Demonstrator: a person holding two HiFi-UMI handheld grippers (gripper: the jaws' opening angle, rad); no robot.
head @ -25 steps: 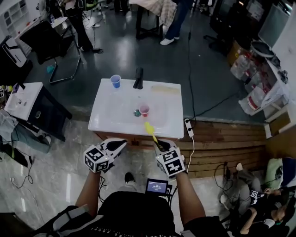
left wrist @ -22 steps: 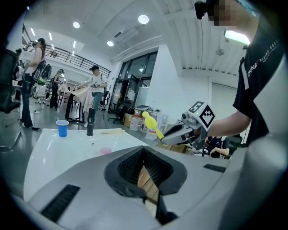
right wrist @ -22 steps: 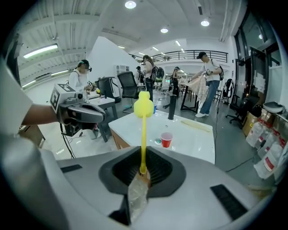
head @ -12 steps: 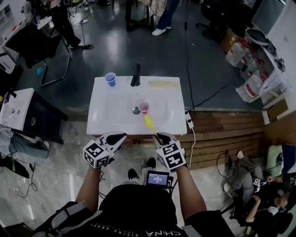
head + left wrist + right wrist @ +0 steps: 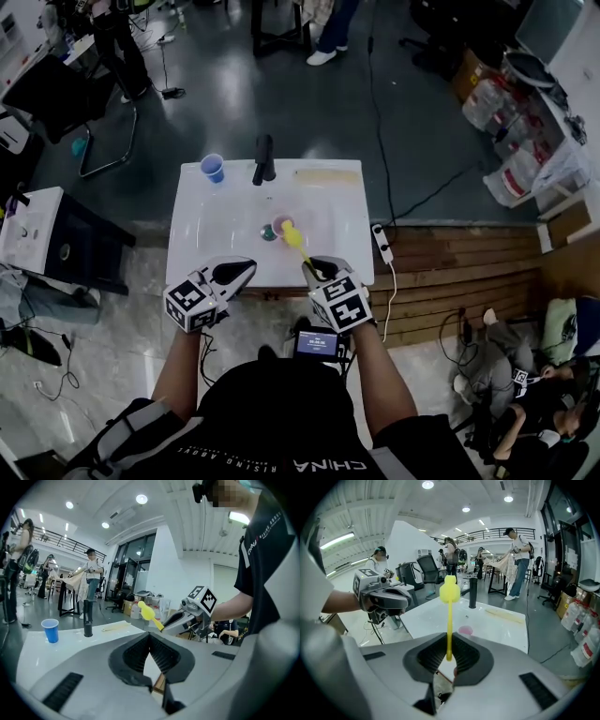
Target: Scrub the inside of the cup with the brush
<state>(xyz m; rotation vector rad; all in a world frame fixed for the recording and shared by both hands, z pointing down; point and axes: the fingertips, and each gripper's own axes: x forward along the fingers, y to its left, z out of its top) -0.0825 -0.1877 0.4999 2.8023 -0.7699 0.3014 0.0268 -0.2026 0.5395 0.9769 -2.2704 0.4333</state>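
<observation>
A small pink cup (image 5: 279, 223) stands near the middle of the white table (image 5: 216, 234); it also shows in the right gripper view (image 5: 465, 630). My right gripper (image 5: 313, 273) (image 5: 449, 643) is shut on the thin handle of a yellow brush (image 5: 292, 234) (image 5: 449, 591). The brush head points away from me and lies over the near side of the cup in the head view; whether it touches the cup I cannot tell. My left gripper (image 5: 236, 273) (image 5: 150, 638) is shut and holds nothing, at the table's near edge left of the brush.
A blue cup (image 5: 213, 168) (image 5: 50, 630) and a tall black object (image 5: 263, 159) (image 5: 472, 592) stand at the table's far edge. A small dark round thing (image 5: 268, 232) lies left of the pink cup. A power strip (image 5: 381, 245) lies right of the table.
Both grippers have come up to the table's near edge. The brush head has moved forward from short of the pink cup to over it.
</observation>
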